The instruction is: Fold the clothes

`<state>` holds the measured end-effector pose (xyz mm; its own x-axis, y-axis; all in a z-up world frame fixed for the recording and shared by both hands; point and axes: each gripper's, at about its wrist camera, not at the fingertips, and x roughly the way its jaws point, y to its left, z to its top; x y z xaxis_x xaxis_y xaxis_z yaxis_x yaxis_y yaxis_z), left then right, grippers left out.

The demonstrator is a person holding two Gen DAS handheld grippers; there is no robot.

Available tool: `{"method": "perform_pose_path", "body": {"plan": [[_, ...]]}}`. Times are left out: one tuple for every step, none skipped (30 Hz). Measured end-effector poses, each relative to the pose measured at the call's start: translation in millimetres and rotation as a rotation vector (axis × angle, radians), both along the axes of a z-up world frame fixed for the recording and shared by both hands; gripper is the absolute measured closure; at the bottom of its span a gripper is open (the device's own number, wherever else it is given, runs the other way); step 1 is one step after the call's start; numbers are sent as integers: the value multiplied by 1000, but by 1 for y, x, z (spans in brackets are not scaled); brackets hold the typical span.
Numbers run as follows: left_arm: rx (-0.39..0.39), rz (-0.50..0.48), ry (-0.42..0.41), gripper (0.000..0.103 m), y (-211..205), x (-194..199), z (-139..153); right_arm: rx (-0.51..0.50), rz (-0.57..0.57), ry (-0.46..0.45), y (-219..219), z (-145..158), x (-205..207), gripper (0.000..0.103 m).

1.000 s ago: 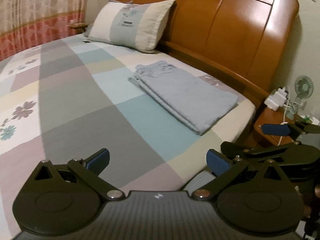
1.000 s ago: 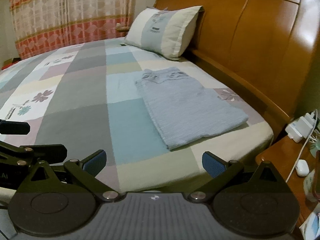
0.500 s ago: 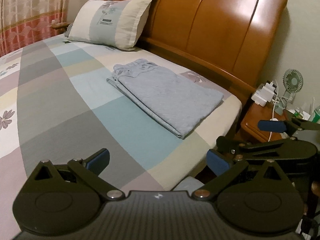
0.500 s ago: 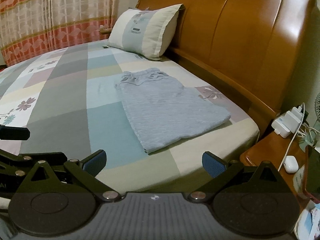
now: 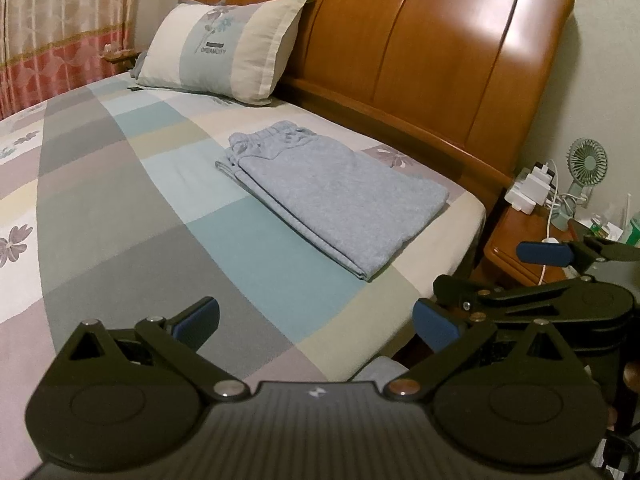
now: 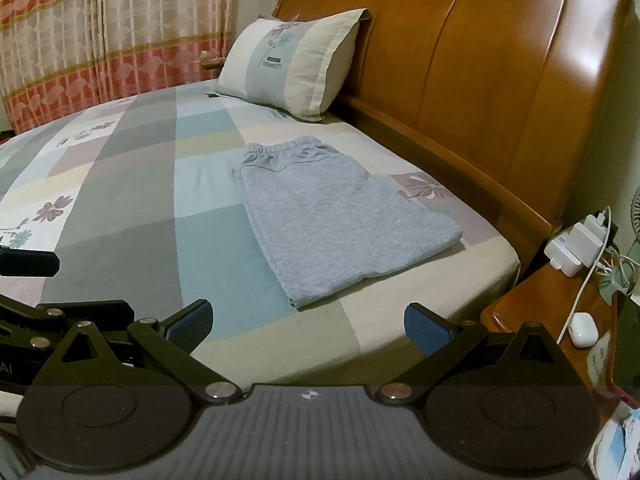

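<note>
Grey folded trousers [image 5: 340, 200] lie flat on the bed [image 5: 240, 248] near the wooden headboard [image 5: 420, 60]. The left gripper [image 5: 316, 320] and right gripper [image 6: 308, 322] both gape wide, empty, held short of the bed's edge.

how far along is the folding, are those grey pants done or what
Done: the grey pants lie folded flat in a neat rectangle on the bed. In hand: nothing; the left hand-held gripper and right hand-held gripper are both open and empty, short of the bed. Left: no other unfolded clothes visible.

Soft grey knit trousers [image 6: 336, 216] lie on matt patchwork cotton sheet [image 6: 132, 208]; the wooden headboard [image 6: 500, 80] is glossy.
</note>
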<state>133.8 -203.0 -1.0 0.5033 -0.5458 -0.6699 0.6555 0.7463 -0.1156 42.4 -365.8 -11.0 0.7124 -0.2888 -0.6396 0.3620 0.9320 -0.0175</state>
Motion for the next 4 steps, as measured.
{"method": "perform_pose_path", "body": {"plan": [[0, 0, -1, 1, 0, 0, 0, -1, 0, 0, 0, 0, 0, 0], [0, 0, -1, 1, 0, 0, 0, -1, 0, 0, 0, 0, 0, 0], [0, 0, -2, 1, 0, 0, 0, -1, 1, 0, 0, 0, 0, 0], [0, 0, -4, 1, 0, 0, 0, -2, 1, 0, 0, 0, 0, 0]]}}
